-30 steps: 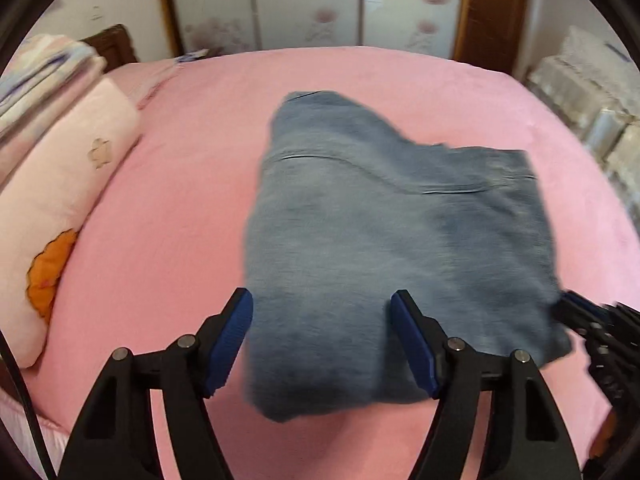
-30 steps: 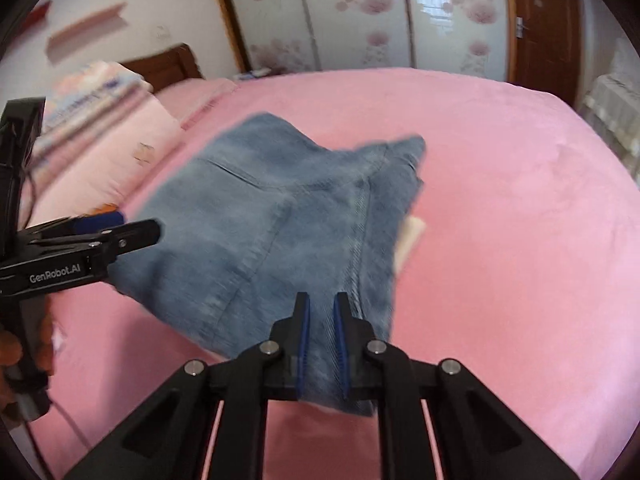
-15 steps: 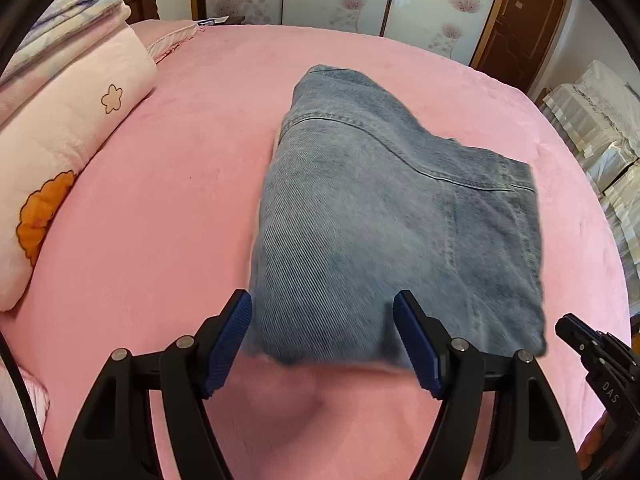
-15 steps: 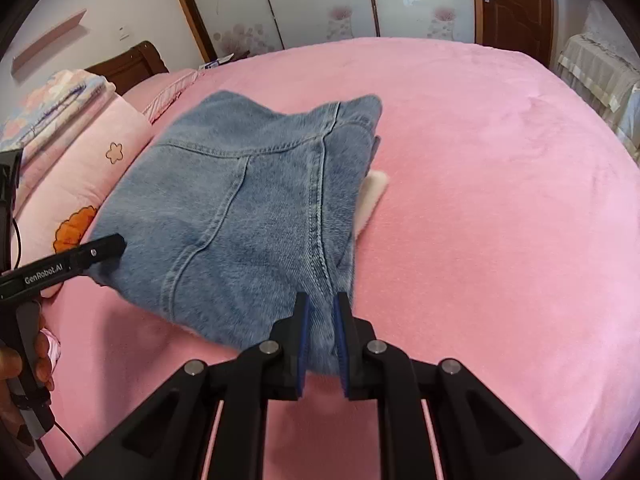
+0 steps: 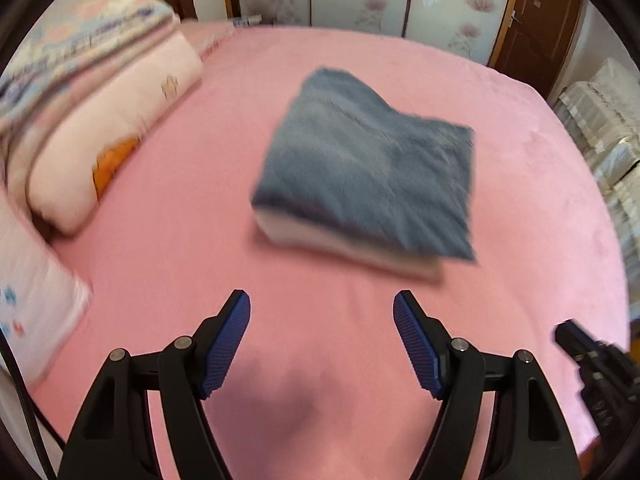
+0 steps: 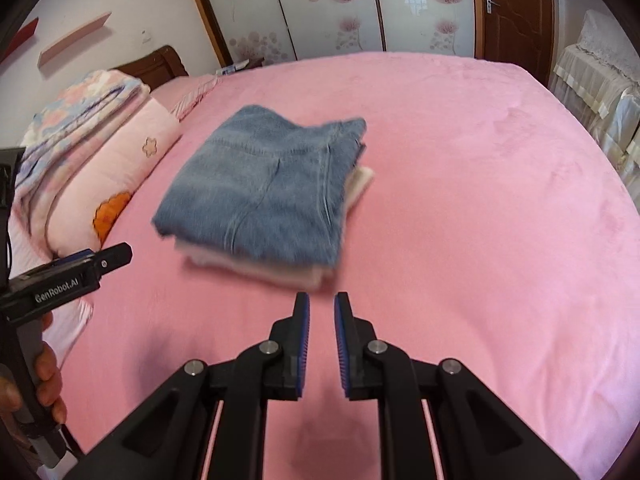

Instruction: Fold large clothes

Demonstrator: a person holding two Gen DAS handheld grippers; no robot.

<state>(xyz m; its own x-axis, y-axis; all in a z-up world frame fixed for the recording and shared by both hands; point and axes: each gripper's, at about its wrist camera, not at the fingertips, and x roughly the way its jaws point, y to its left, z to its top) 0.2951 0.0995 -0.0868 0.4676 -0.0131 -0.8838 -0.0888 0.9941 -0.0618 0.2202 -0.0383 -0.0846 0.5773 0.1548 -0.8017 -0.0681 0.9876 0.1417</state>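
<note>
Folded blue jeans (image 5: 368, 168) lie in a neat stack on the pink bed (image 5: 240, 240), with a pale folded garment (image 5: 344, 246) under them. They also show in the right wrist view (image 6: 268, 192). My left gripper (image 5: 322, 312) is open wide and empty, a short way in front of the stack. My right gripper (image 6: 320, 308) has its jaws slightly apart and empty, just in front of the stack's near edge. The left gripper also shows at the left of the right wrist view (image 6: 100, 260).
Rolled pink quilts and pillows (image 5: 100, 120) lie along the bed's left side. Floral sliding wardrobe doors (image 6: 340, 8) and a brown door (image 6: 516, 12) stand behind. Covered furniture (image 6: 600, 92) stands at the right.
Both grippers have pulled back from the jeans. The right gripper, which was shut on the denim edge, has let go. The stack now lies free on the bed.
</note>
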